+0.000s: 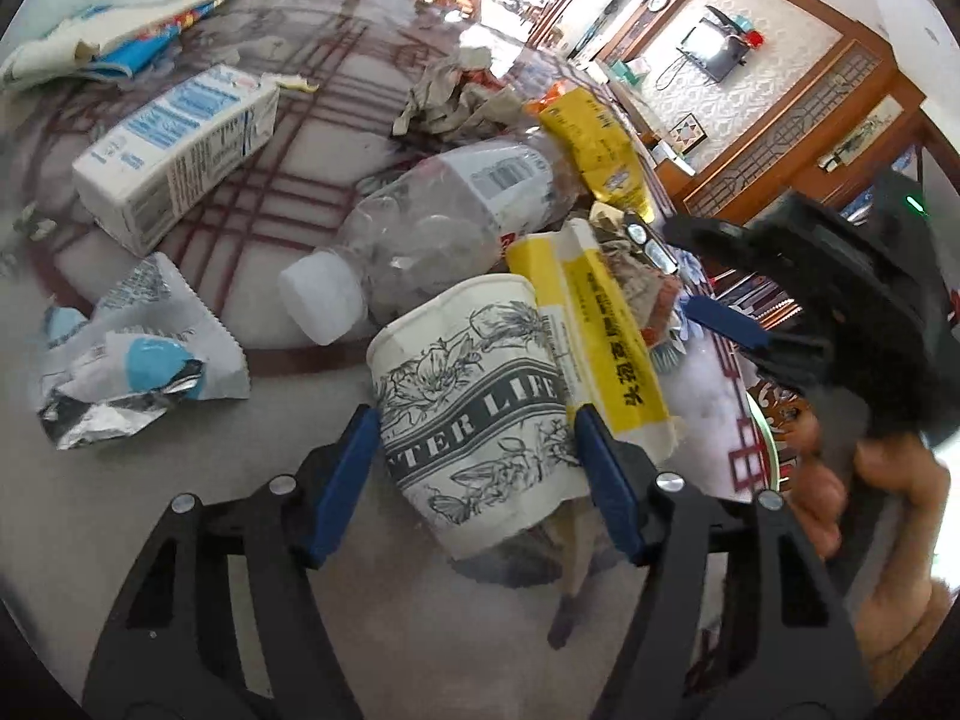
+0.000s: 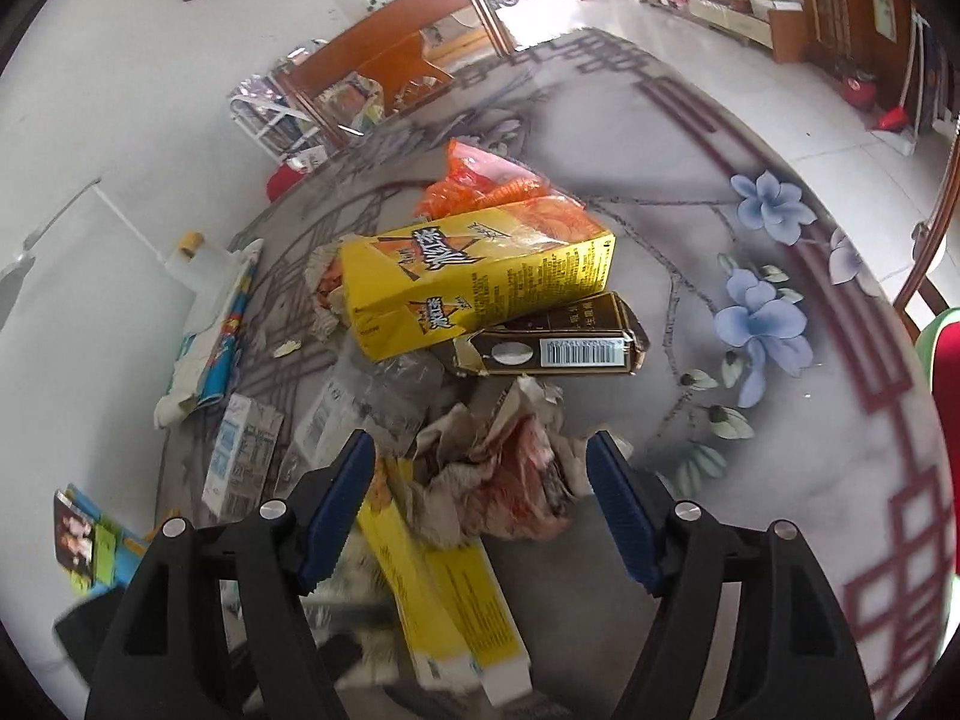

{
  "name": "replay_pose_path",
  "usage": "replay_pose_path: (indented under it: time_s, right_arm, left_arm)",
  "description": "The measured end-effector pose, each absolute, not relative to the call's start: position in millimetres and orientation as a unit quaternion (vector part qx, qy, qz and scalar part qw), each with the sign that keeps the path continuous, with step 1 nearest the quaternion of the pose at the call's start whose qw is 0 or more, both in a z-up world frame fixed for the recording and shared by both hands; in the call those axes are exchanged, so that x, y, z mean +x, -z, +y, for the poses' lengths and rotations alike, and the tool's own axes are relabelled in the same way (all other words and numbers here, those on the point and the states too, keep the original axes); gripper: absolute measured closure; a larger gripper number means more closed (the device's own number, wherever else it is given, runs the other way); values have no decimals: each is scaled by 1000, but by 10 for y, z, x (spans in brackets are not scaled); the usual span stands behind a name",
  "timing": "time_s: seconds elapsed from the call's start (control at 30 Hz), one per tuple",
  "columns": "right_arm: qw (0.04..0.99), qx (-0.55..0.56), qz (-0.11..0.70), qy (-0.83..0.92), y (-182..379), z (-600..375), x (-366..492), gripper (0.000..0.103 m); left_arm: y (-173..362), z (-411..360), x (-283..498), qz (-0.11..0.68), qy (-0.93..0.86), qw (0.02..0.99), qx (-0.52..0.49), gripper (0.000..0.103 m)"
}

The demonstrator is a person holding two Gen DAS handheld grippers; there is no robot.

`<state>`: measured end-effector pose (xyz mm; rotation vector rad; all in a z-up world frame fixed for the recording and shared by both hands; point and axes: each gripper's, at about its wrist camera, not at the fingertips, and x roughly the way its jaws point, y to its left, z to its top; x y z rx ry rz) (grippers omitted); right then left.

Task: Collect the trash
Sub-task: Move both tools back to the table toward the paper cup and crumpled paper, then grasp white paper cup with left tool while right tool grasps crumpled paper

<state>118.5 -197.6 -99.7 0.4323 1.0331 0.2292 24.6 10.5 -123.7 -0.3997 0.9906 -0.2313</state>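
Tabletop (image 1: 180,528): paper cup (image 1: 480,414) between left hand-held gripper (image 1: 480,450) fingers.

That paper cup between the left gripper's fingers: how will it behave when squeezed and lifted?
The paper cup lies on its side, already creased, so it will probably crush further rather than resist. It looks empty, so likely very light. The yellow box leaning on it may slide off. The left gripper straddles it.
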Motion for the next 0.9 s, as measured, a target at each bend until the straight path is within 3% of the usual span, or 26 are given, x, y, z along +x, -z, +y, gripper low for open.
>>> replay_pose_path:
  time_s: [0.13, 0.3, 0.47, 0.53, 0.63, 0.9]
  right_arm:
    - [836, 199, 503, -92, 1102, -1912, 1282, 27]
    - [828, 178, 526, -80, 1238, -1898, 1340, 27]
    - [819, 185, 535, -93, 1293, -1902, 1333, 47]
    - [822, 184, 530, -102, 1249, -1896, 1315, 65]
    - [823, 189, 523, -118, 1184, -1906, 1282, 81]
    - [817, 194, 525, -135, 1069, -2031, 1171, 84]
  left_arm:
    - [1210, 82, 200, 471, 112, 856, -183, 38]
    - [1225, 55, 208, 476, 113, 854, -179, 38]
    - [1256, 93, 225, 481, 106, 850, -186, 37]
    - [1275, 91, 228, 484, 106, 849, -186, 37]
    - [1279, 91, 224, 484, 103, 849, -185, 37]
    - [1244, 180, 221, 476, 94, 852, -198, 36]
